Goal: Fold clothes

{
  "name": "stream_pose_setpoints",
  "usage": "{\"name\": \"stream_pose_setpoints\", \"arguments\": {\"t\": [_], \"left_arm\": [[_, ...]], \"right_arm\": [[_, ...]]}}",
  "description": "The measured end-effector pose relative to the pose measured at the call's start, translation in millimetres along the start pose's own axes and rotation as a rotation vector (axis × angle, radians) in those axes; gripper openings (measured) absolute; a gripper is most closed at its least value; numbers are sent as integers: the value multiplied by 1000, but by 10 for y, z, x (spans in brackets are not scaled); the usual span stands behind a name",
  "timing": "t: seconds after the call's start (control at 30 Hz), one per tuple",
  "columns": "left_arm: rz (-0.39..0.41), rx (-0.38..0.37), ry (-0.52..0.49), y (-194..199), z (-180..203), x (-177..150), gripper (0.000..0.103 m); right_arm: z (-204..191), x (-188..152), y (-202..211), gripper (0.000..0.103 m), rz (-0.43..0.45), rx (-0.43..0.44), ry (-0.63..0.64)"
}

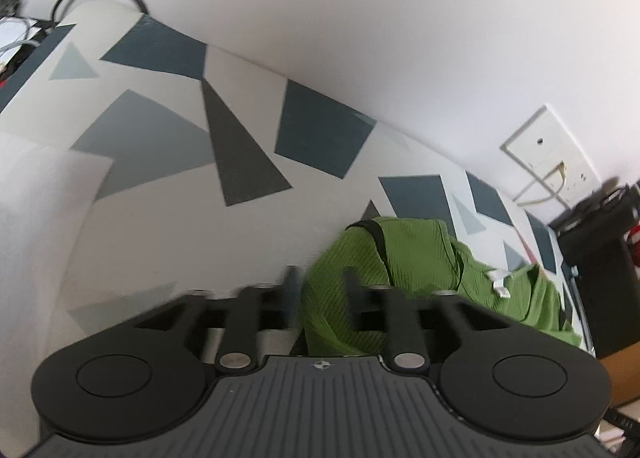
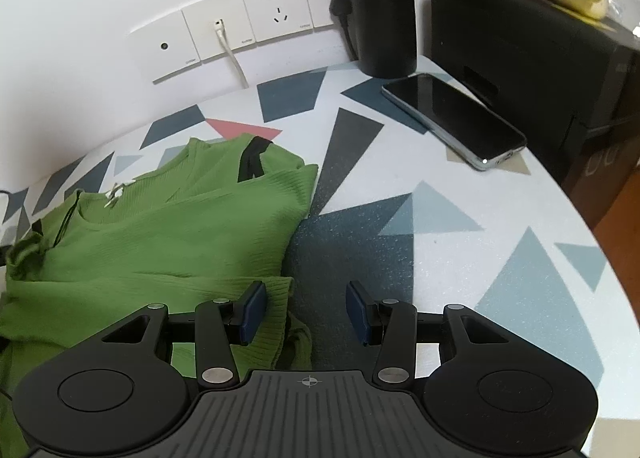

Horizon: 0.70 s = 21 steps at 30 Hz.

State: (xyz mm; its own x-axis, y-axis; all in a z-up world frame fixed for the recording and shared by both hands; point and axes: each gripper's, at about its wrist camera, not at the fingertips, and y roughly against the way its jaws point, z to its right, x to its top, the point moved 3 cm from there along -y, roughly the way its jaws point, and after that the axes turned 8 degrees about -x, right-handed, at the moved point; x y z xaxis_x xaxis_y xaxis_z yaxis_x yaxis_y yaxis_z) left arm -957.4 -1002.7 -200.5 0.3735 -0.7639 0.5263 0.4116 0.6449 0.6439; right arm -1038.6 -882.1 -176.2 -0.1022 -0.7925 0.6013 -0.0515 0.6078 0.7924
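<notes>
A: What's on the left?

B: A bare stretch of tabletop (image 1: 168,226), white with grey and blue triangles. The left gripper (image 1: 320,290) hangs over it, its tips blurred. Its jaws stand apart with a green fold of cloth showing between them; whether the tips press on it I cannot tell.

A: And moving right?

B: A green ribbed top (image 2: 168,234) lies on the table, roughly in the middle, bunched and partly doubled over. Black straps show near its neckline and a small white tag sits at the collar. In the right wrist view the right gripper (image 2: 306,310) hovers at the garment's right edge. Its jaws are parted and hold nothing: the left pad sits over the ribbed hem, the other over bare table.

A: Further right?

B: A phone (image 2: 452,118) lies face up, well apart from the top. Behind it stand a black cylinder (image 2: 380,6) and a black box (image 2: 520,50) against a wall with sockets (image 2: 240,26).

A: How far along is the folding?

B: My judgement: partway. Some cloth is already turned over, but the edges are uneven and the left side is still rumpled, so squaring up remains
</notes>
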Motion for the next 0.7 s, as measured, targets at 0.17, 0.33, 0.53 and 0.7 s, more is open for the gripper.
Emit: {"name": "stream_pose_setpoints", "arguments": {"t": [0.17,0.33,0.53,0.7], "left_arm": [[1,-6,-57,139,116,21,52],[8,-24,-61,146,295,64,55],[-76,-40,-219,-23,630,19,62],[-152,10,-134,-91,454,-82,62]], "right_arm": [[141,-8,45,41,8,2,-47],[76,2,-32,41,1,46,-57],[-168,-14,-28,24,-4,102,6],[-295,-74,174,13,17,186,74]]}}
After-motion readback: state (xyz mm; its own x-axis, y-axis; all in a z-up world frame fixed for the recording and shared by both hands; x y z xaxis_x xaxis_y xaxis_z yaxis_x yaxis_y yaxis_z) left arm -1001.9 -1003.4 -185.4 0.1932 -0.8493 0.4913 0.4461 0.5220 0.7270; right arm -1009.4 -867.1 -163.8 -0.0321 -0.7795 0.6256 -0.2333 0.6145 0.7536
